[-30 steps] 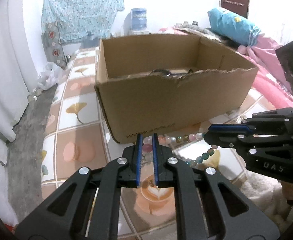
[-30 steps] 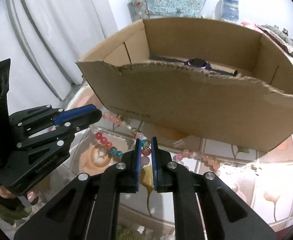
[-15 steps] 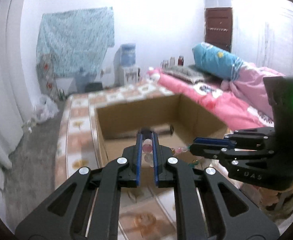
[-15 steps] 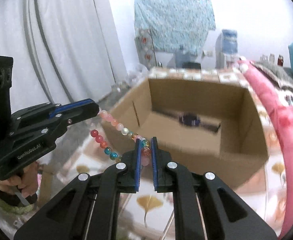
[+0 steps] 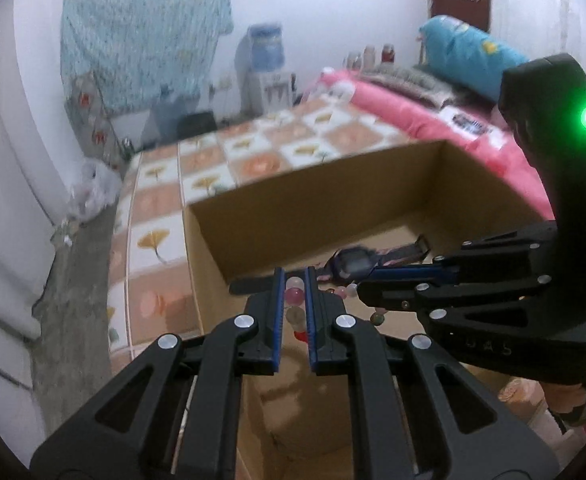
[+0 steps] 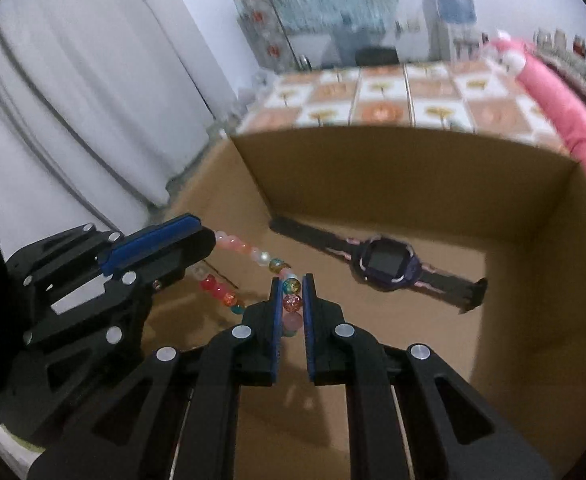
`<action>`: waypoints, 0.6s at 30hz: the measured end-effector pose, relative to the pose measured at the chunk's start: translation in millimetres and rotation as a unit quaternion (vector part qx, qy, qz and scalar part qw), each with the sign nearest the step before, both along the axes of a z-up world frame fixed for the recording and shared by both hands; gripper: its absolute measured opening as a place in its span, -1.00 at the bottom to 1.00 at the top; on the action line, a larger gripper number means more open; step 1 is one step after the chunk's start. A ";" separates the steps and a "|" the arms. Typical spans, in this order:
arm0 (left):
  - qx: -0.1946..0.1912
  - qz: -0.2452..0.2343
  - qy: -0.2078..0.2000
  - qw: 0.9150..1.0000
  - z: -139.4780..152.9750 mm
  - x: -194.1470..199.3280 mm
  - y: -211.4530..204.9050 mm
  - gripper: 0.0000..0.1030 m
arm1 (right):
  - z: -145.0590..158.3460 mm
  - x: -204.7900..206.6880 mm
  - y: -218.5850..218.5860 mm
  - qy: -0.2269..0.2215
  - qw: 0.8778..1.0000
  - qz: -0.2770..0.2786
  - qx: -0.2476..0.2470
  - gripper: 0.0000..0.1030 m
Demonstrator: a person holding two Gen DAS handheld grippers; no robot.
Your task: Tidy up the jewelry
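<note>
In the left wrist view the left gripper (image 5: 294, 284) has its jaws nearly closed, pinching pale and pink beads of a bead bracelet (image 5: 295, 294) above the near wall of an open cardboard box (image 5: 313, 188). The right gripper (image 5: 359, 289) comes in from the right, just beside it, over the same near edge; a few beads show at its tip. Inside the box, on the floor, lies a dark purple watch (image 5: 353, 261), partly hidden behind the right gripper. In the right wrist view the right gripper (image 6: 291, 286) is also almost closed, clamped on speckled and pink beads of the bracelet (image 6: 291, 303) above the inside of the box (image 6: 413, 172). The strand runs taut to the left gripper (image 6: 209, 242), with a loop of red and teal beads hanging between them. The watch (image 6: 385, 264) lies flat on the box floor, to the right of both grippers, strap stretched out
</note>
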State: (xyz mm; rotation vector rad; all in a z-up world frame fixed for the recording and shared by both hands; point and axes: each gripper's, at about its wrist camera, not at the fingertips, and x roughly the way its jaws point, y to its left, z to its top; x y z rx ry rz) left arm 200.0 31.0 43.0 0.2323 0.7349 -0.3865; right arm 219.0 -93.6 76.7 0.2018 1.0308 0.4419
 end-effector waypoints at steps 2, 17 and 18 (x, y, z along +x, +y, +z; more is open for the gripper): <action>0.002 0.006 0.002 1.000 -5.5 0.4 3.4 -0.82 | -2.4 1.4 1.7 0.007 1.000 0.006 0.007 -0.80; -0.024 0.053 -0.045 0.997 24.6 -30.9 30.9 0.22 | 23.7 -43.7 -28.6 -0.049 0.996 0.000 0.069 -0.33; -0.033 0.056 -0.045 0.997 27.4 -36.0 35.6 0.28 | 26.3 -50.5 -33.2 -0.055 0.995 0.001 0.078 -0.31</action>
